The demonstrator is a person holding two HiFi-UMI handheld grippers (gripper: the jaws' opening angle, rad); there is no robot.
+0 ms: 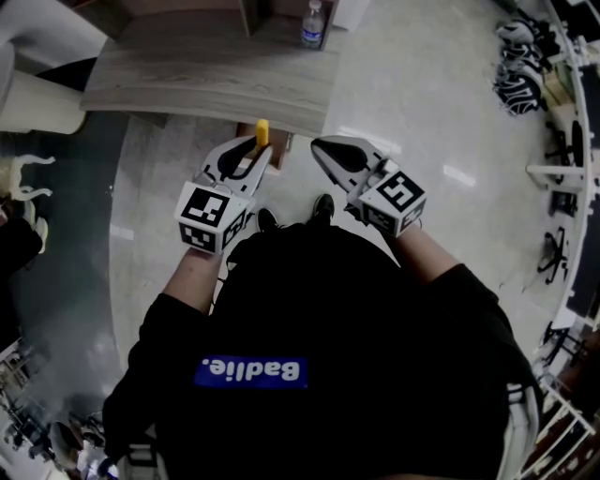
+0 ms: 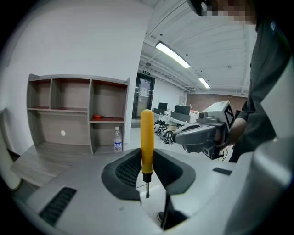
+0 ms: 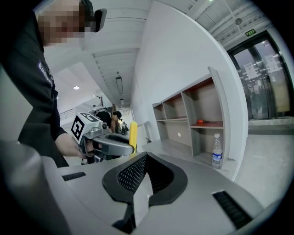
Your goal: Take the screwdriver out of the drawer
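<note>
A screwdriver [image 2: 147,137] with a yellow handle stands upright, blade down, and my left gripper [image 2: 147,158] is shut on its handle's lower end. In the head view the yellow handle [image 1: 262,131] pokes up past the left gripper [image 1: 255,150], just in front of the desk's edge. My right gripper [image 1: 319,145] hovers beside it to the right, a short way apart. In the right gripper view its pads meet at the tip [image 3: 146,155] with nothing between them. That view also shows the screwdriver [image 3: 133,133] in the left gripper [image 3: 115,146].
A wooden desk [image 1: 206,66] carries a water bottle [image 1: 313,23] and a shelf unit [image 2: 78,110] with a red-handled tool [image 2: 98,117] on one shelf. A brown box, perhaps the drawer [image 1: 277,155], sits under the desk edge. My shoes [image 1: 323,206] stand on a pale floor.
</note>
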